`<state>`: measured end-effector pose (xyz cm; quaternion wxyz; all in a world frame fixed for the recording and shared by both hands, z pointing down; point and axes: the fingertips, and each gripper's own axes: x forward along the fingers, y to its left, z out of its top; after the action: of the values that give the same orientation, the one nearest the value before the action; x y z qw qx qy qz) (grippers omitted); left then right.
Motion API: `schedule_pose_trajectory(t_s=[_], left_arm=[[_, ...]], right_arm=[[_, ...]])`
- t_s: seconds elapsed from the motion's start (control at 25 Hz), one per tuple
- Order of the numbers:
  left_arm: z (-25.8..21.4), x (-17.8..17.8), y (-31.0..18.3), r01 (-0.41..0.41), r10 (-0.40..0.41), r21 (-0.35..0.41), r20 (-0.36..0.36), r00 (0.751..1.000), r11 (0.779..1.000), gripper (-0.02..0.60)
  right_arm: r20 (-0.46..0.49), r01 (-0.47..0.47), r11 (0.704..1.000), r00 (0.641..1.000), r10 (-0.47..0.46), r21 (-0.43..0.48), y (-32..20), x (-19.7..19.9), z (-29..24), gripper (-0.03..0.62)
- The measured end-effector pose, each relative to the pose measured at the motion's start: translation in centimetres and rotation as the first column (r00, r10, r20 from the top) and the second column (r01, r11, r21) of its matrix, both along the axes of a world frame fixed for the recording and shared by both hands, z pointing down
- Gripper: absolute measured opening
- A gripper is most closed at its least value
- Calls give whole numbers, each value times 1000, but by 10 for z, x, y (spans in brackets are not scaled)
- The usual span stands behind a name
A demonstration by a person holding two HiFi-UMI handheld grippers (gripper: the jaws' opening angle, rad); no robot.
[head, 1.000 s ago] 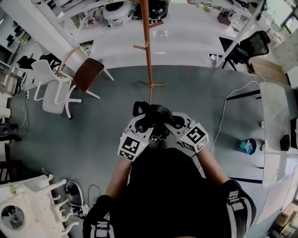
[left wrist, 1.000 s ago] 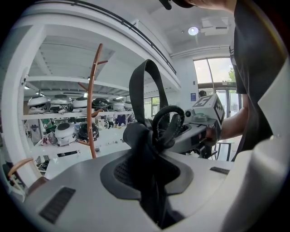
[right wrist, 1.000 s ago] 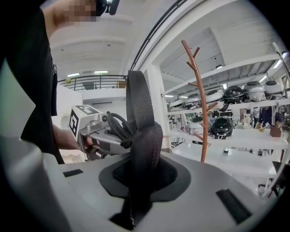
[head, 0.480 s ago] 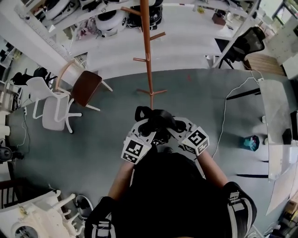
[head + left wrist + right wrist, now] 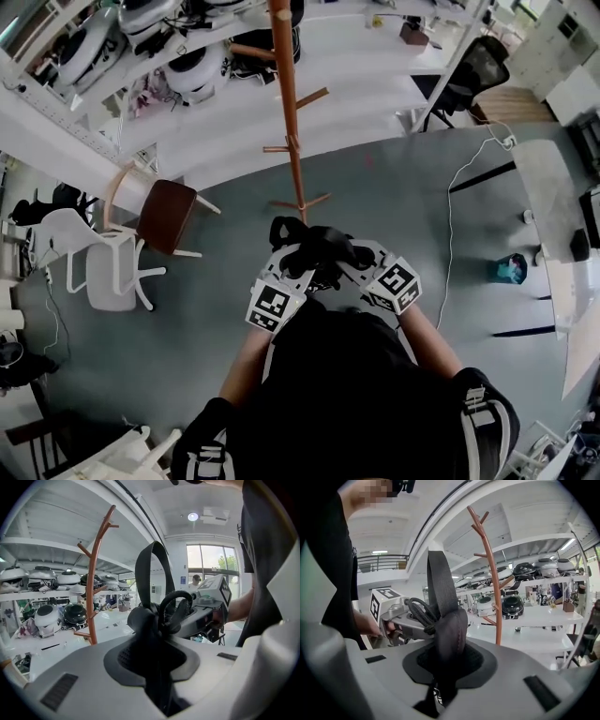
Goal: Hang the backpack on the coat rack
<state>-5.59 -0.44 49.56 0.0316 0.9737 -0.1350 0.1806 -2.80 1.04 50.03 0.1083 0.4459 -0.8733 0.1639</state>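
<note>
Jaws of left gripper (image 5: 289, 264) and right gripper (image 5: 354, 258) narrow, clamped on backpack (image 5: 317, 246) straps (image 5: 440, 588); I'd lift its loop (image 5: 176, 593) over a coat rack (image 5: 290, 122) peg (image 5: 312, 97).

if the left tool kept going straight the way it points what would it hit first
Past the backpack strap it clamps, probably the right tool, close and just right of the line of the left tool. The coat rack stands farther off, left of it; depth is unclear.
</note>
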Motion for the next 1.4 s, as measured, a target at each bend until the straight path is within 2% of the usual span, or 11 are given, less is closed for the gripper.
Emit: schedule_pose_trajectory(t_s=[0.4, 0.6, 0.84, 1.0, 1.4], left_arm=[[2, -13, -63, -86, 86, -14, 2, 996, 996, 89], [6, -8, -84, -88, 88, -21, 20, 996, 996, 89], [15, 5, -118, -34, 36, -38, 44, 998, 999, 89], [23, 21, -143, 38, -36, -58, 47, 998, 998, 89], [40, 67, -196, 205, -200, -92, 55, 978, 975, 89]], right_arm=[[-11, -75, 997, 997, 75, 4, -61, -14, 1, 83], [8, -78, 997, 997, 78, -11, -82, -9, 6, 83], [19, -30, 999, 999, 31, -27, -117, 5, 16, 83], [26, 27, 999, 999, -26, -41, -144, 22, 22, 83], [32, 176, 982, 984, -174, -64, -201, 70, 37, 81]])
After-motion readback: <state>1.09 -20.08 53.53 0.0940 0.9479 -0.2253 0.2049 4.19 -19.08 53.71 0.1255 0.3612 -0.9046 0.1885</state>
